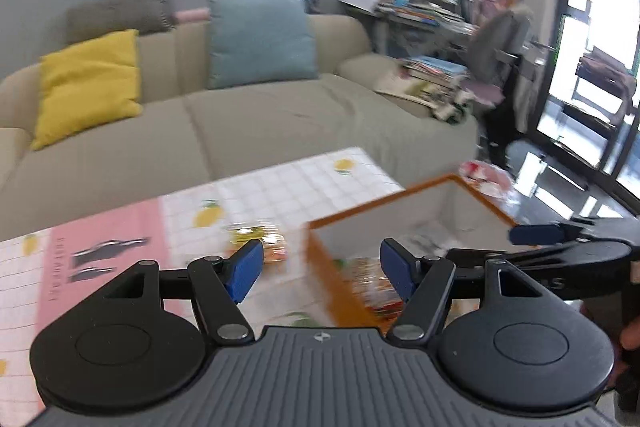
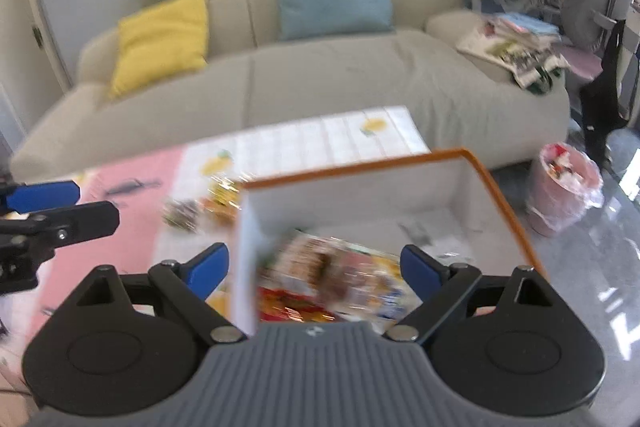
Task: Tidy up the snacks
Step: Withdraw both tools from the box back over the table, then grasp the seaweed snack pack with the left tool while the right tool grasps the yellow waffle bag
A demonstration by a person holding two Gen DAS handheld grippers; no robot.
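Note:
A white box with an orange rim (image 2: pixel 360 167) (image 1: pixel 436 187) stands on the table's right end. Colourful snack packets (image 2: pixel 340 279) (image 1: pixel 372 283) lie blurred on its floor. More small snack packs (image 2: pixel 212 203) (image 1: pixel 260 239) lie on the tablecloth left of the box. My right gripper (image 2: pixel 316 267) hangs above the box's near left corner, jaws wide open, nothing between them. My left gripper (image 1: pixel 322 267) is above the box's left wall, also open and holding nothing. Each gripper's blue fingertip shows at the edge of the other's view: the right gripper's fingertip (image 1: pixel 536 233), the left gripper's fingertip (image 2: pixel 40 195).
The table (image 1: pixel 280 183) carries a white lemon-print cloth with a pink mat (image 1: pixel 100 259). Behind it stands a beige sofa (image 2: pixel 320 87) with yellow and blue cushions. A pink bin (image 2: pixel 564 187) sits on the floor right of the table. A cluttered desk and grey chair stand at the far right.

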